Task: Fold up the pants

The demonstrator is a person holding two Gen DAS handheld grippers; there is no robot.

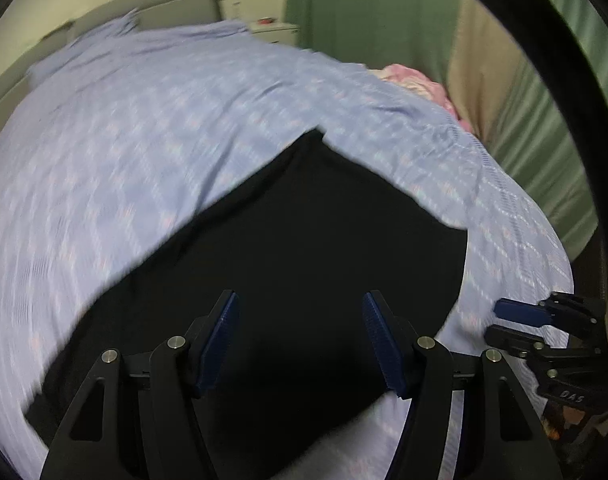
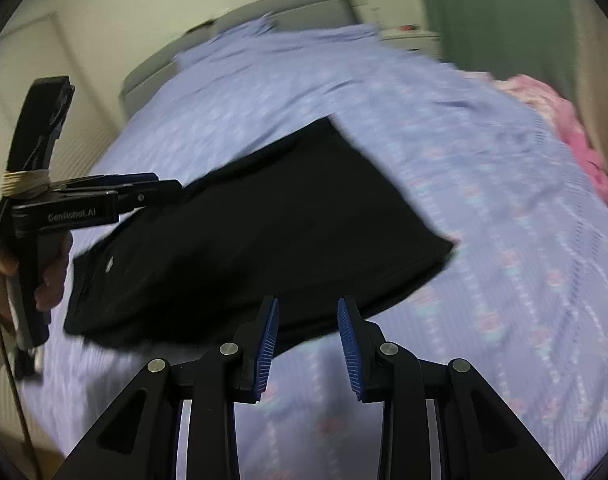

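Note:
The black pants lie folded in a flat oblong on the lilac patterned bedspread; they also fill the middle of the left wrist view. My left gripper is open and empty, hovering over the pants' near part; from the right wrist view it shows at the left, over the pants' left edge. My right gripper is open and empty, just above the pants' near edge; in the left wrist view it shows at the right beside the pants.
A pink cloth lies at the bed's far right edge. A grey headboard and a white nightstand stand at the back. Green curtains hang to the right.

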